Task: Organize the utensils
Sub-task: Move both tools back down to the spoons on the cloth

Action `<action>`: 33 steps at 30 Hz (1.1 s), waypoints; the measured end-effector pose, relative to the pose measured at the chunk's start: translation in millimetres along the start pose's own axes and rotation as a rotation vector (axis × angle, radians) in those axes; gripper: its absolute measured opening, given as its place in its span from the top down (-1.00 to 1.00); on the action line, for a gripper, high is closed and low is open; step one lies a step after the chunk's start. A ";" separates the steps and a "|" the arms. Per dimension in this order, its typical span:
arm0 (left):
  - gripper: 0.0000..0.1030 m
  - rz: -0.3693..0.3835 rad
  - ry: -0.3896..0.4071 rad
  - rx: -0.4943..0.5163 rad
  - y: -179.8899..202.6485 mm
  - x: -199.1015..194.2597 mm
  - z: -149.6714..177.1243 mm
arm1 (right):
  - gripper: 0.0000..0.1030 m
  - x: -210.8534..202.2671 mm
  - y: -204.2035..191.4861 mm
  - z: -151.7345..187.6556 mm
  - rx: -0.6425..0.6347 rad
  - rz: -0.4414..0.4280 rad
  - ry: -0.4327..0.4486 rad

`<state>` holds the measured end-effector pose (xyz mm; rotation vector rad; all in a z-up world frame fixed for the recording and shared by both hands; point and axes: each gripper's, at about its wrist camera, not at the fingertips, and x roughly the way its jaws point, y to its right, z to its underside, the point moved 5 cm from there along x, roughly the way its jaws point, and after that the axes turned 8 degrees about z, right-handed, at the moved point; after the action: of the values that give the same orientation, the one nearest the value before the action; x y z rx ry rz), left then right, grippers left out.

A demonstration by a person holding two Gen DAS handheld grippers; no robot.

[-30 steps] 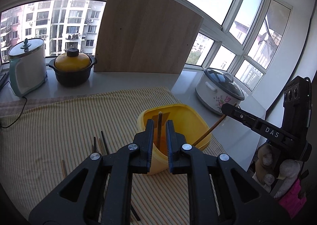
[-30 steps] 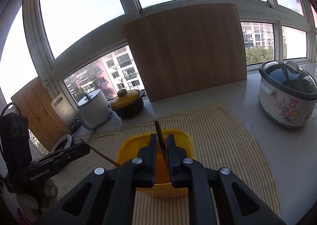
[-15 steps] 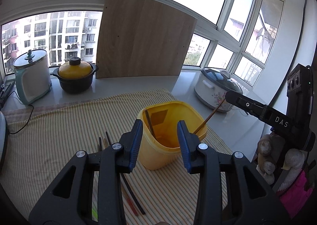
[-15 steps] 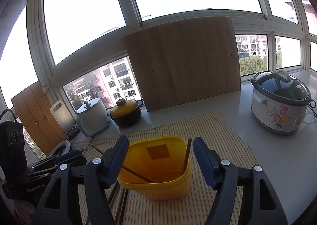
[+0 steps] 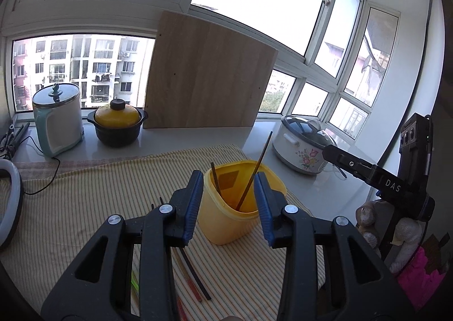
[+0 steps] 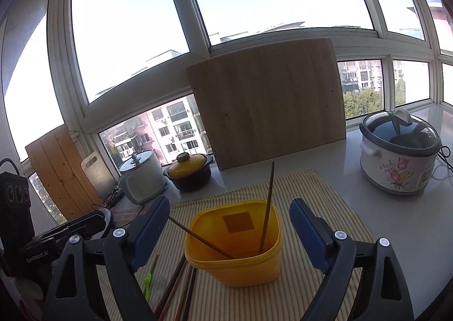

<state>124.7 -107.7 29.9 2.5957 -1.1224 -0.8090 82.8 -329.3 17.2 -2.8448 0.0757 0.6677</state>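
A yellow plastic tub [image 5: 240, 207] [image 6: 235, 244] stands on the striped cloth [image 5: 85, 193]. Two brown chopsticks lean inside it: a long one [image 5: 254, 171] [image 6: 267, 205] and a shorter one [image 5: 215, 176] [image 6: 201, 239]. My left gripper [image 5: 228, 205] is open and empty, just in front of the tub. My right gripper [image 6: 229, 233] is open wide and empty, in front of the tub from the other side. More chopsticks [image 6: 175, 284] [image 5: 192, 273] and a green spoon [image 6: 147, 281] lie on the cloth beside the tub.
A wooden board [image 5: 206, 80] leans on the window. A yellow-lidded black pot [image 5: 117, 125] and a pale kettle [image 5: 58, 120] stand at the back. A flowered white cooker [image 5: 303, 145] [image 6: 399, 151] stands on the counter to the right.
Both grippers opened and let their chopsticks drop into the tub. Both then pulled back and up from it.
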 end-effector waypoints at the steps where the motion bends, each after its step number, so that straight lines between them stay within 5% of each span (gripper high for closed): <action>1: 0.28 -0.006 0.004 0.001 -2.9 -4.6 0.2 | -0.73 -0.4 -1.9 1.1 -0.004 -0.003 -0.002; 10: 0.28 -0.132 0.000 -0.077 -60.5 -39.6 18.2 | -0.73 2.2 -26.1 23.1 -0.047 -0.085 -0.055; 18: 0.28 -0.233 -0.082 -0.172 -114.6 -47.5 62.2 | -0.72 5.9 -63.2 47.6 -0.129 -0.174 -0.121; 25: 0.28 -0.220 -0.181 -0.246 -135.3 -31.0 102.7 | -0.47 21.6 -97.1 87.7 -0.219 -0.227 -0.222; 33: 0.28 -0.200 -0.269 -0.299 -144.5 -4.7 137.1 | 0.04 57.5 -125.2 145.2 -0.297 -0.260 -0.388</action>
<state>134.2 0.1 -137.3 2.4202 -0.7353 -1.2934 83.7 -174.9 -110.2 -2.8528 -0.4836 1.2380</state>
